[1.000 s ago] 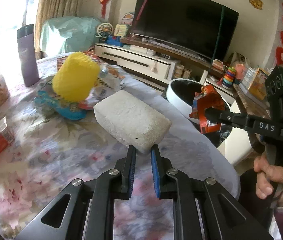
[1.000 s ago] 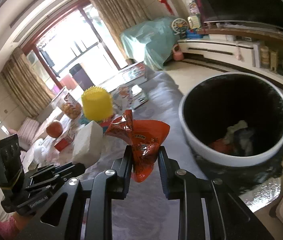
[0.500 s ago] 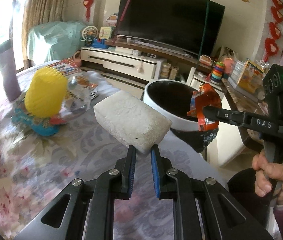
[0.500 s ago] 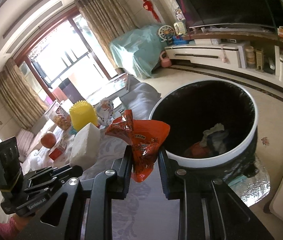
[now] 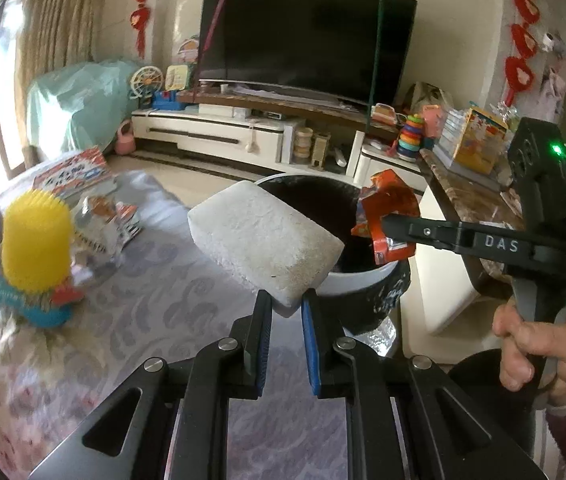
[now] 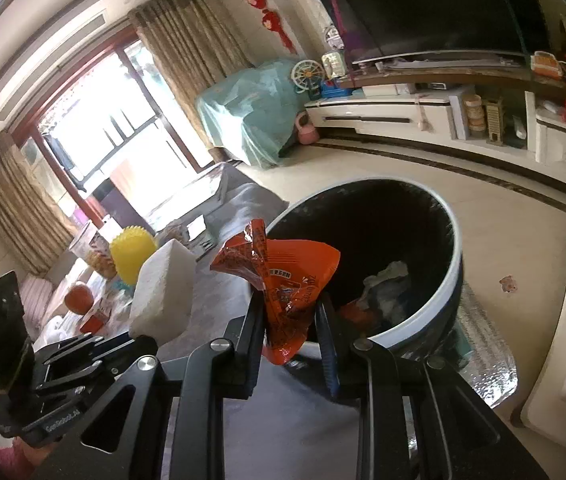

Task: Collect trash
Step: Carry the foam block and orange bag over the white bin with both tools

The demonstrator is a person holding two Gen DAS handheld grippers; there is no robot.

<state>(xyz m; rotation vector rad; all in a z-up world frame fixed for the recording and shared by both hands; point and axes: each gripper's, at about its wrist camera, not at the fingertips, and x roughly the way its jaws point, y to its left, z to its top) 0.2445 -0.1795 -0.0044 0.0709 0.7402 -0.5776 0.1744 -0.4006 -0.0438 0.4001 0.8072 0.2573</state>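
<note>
Foam block [image 5: 263, 240] pinched by left gripper [image 5: 286, 312] | wrapper [image 6: 283, 284] clamped in right gripper [image 6: 289, 320] | bin [image 6: 453, 280] just ahead

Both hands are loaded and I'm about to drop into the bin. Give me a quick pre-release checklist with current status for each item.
1. Left gripper grip on the white foam block: ok, though pinched only at one corner.
2. Right gripper grip on the orange snack wrapper: ok, clamped between both fingers.
3. Trash bin open and has room: ok, no lid, a few scraps at the bottom.
4. Wrapper over the bin mouth: cannot tell; it appears at the near rim, not clearly inside.
5. Foam block over the bin mouth: cannot tell; it overlaps the near rim in the left view, but depth is unclear.
6. Grippers clear of each other: ok, a gap shows between them.
</note>
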